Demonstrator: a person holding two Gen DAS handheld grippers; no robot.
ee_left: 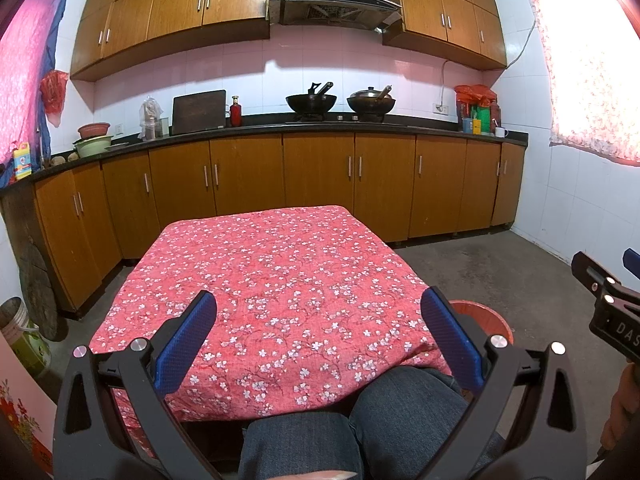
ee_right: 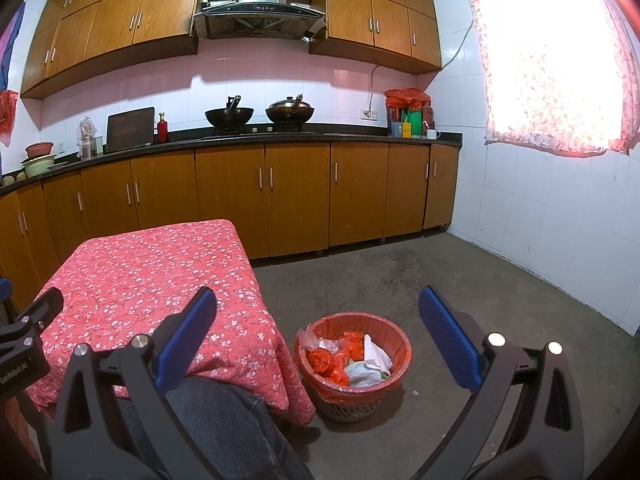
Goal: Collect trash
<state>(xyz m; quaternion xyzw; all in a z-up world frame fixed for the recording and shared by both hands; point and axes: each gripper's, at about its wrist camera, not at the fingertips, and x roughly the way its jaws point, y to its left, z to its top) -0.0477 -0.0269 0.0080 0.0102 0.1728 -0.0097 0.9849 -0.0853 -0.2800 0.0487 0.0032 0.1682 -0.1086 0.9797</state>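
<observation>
A round waste basket (ee_right: 354, 394) with a red liner stands on the floor right of the table; it holds crumpled red and white plastic and paper trash (ee_right: 352, 356). Its rim also shows in the left wrist view (ee_left: 486, 312), behind my right finger. The table (ee_left: 280, 276) has a red flowered cloth with nothing on it. My left gripper (ee_left: 320, 340) is open and empty above the table's near edge. My right gripper (ee_right: 318, 340) is open and empty, above the basket and the table's right corner (ee_right: 256, 344). The right gripper's side shows in the left wrist view (ee_left: 608, 300).
The person's knees in jeans (ee_left: 360, 420) are under the table's near edge. Wooden cabinets (ee_left: 320, 176) and a dark counter with woks (ee_left: 312, 102) run along the back. Bare concrete floor (ee_right: 460, 280) lies to the right. A bucket (ee_left: 18, 328) stands at far left.
</observation>
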